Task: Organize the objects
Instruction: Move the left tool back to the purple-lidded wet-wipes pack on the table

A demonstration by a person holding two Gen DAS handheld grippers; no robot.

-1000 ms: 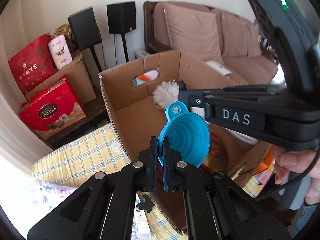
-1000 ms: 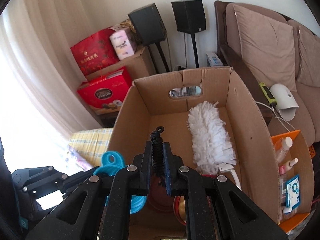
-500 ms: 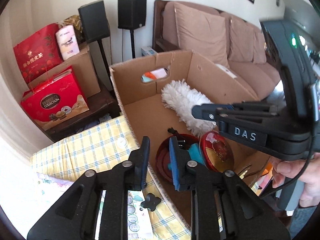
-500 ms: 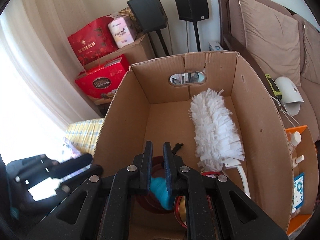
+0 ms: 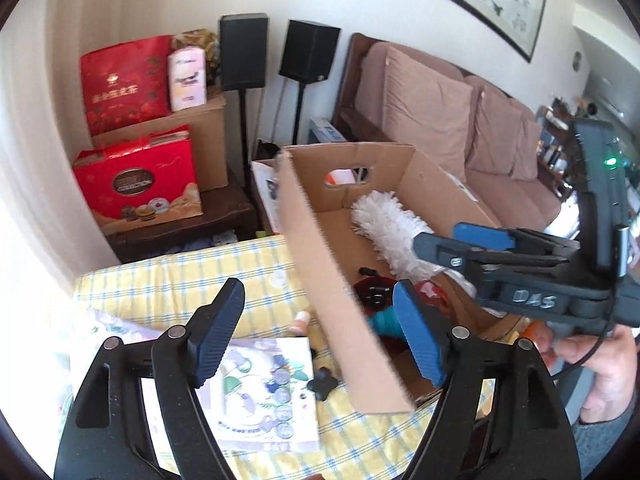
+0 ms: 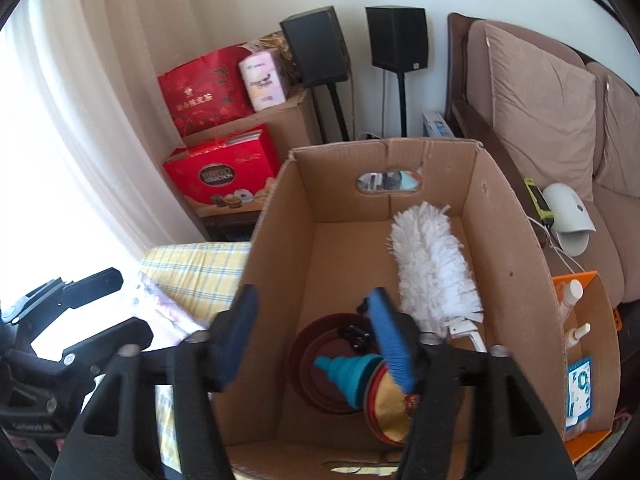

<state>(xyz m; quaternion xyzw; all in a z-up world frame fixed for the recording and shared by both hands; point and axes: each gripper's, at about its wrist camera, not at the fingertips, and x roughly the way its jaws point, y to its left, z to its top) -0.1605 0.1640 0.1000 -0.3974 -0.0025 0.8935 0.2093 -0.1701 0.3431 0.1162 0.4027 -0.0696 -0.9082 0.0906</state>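
Note:
A teal funnel [image 6: 347,376] lies on its side on red bowls [image 6: 316,360] at the bottom of the open cardboard box [image 6: 508,240]. A small black piece [image 6: 354,334] rests beside it, and a white duster [image 6: 432,272] leans along the right. My right gripper [image 6: 314,336] hangs over the box with its jaws opening and nothing between them. My left gripper [image 5: 320,336] straddles the box's left wall [image 5: 320,264], jaws opening, gripping nothing. The funnel [image 5: 382,322] shows past its right finger. The right gripper [image 5: 452,242] also appears in the left wrist view.
The box stands on a yellow checked cloth [image 5: 180,280] with a sticker booklet [image 5: 256,392] and a black cross-shaped knob [image 5: 323,384]. Red gift boxes [image 6: 224,176], two speakers on stands and a brown sofa [image 6: 540,120] lie behind. An orange tray with bottles [image 6: 576,292] is at right.
Both grippers opened. The left one let go of the teal funnel and the right one the black piece; both now lie in the box. The left gripper drew back left over the box wall.

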